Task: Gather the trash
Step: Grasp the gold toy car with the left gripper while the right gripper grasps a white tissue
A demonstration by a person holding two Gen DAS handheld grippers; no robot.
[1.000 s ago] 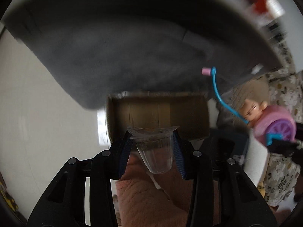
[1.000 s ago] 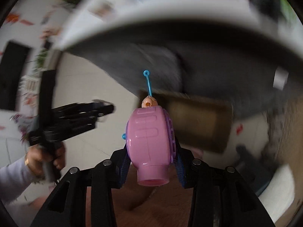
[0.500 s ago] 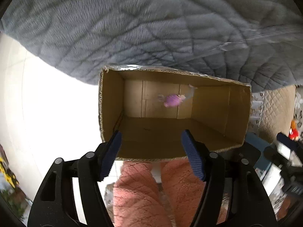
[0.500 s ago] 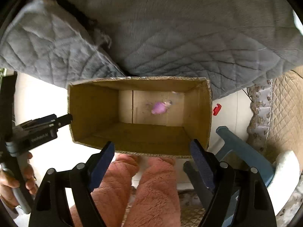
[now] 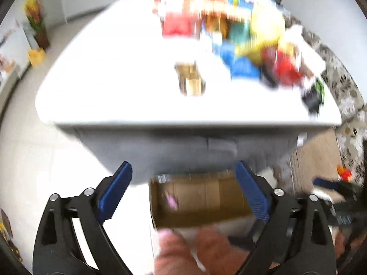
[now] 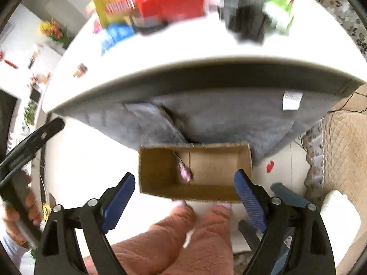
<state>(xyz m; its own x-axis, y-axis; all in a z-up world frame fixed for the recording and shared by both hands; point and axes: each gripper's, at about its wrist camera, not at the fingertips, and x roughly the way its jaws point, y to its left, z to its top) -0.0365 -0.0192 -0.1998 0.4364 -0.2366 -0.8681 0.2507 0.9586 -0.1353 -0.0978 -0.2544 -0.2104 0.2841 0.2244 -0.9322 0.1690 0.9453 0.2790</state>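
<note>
An open cardboard box [image 6: 206,192] stands on the floor below the table's front edge; it also shows in the left wrist view [image 5: 201,217]. A pink toy [image 6: 185,173] with a thin stalk lies inside it, also seen blurred in the left wrist view [image 5: 171,202]. My left gripper [image 5: 183,194] is open and empty above the box. My right gripper [image 6: 184,198] is open and empty above the box's near wall. The left gripper's black body [image 6: 27,146] shows at the left of the right wrist view.
A white table [image 5: 128,87] with a grey quilted cloth [image 6: 224,119] hanging from it carries a blurred pile of coloured items [image 5: 240,29] and a small brown object [image 5: 191,78]. My pink-trousered legs [image 6: 174,240] are below. A small red piece [image 6: 270,166] lies on the floor.
One second ago the left gripper held a clear plastic cup and the right a pink toy. Both let go over the box. Both grippers have since risen and tilted up toward the table.
</note>
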